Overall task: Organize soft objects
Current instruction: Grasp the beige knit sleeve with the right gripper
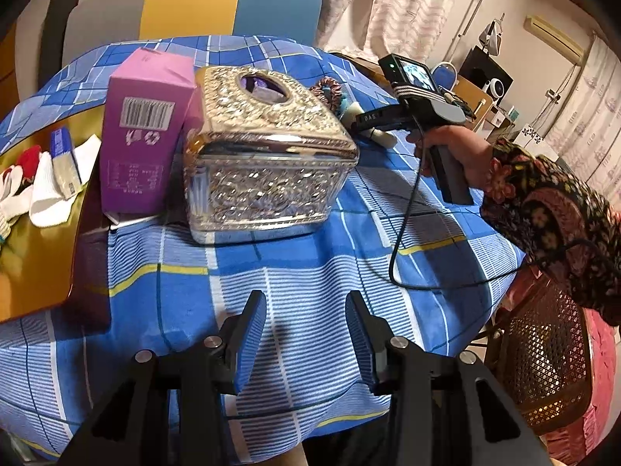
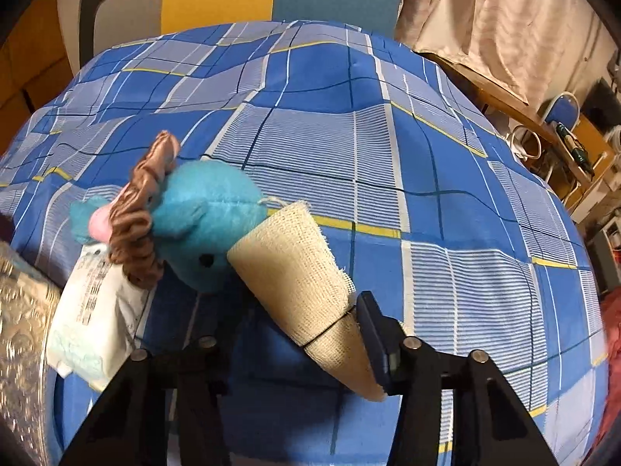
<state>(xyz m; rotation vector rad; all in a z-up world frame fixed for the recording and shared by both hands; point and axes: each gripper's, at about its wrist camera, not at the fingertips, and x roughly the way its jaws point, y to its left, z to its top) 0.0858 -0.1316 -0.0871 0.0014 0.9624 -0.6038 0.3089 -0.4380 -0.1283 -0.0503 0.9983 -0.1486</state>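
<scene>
In the right wrist view my right gripper [image 2: 306,326] is closed around a beige gauze roll [image 2: 299,279] on the blue plaid cloth. Next to the roll lie a blue plush toy [image 2: 205,217], a brown scrunchie [image 2: 143,213] and a white tissue pack [image 2: 93,318]. In the left wrist view my left gripper [image 1: 306,330] is open and empty above the cloth, in front of a silver ornate tissue box [image 1: 264,155]. The right gripper [image 1: 372,122] reaches behind that box towards the scrunchie [image 1: 328,91]. White socks [image 1: 46,186] lie on a gold tray [image 1: 35,264] at left.
A purple carton [image 1: 143,136] stands left of the silver box. A small blue and white box [image 1: 66,163] rests on the socks. A grey, yellow and blue chair [image 1: 186,4] stands behind the table. A wicker chair [image 1: 543,353] is at right. A black cable [image 1: 403,233] trails across the cloth.
</scene>
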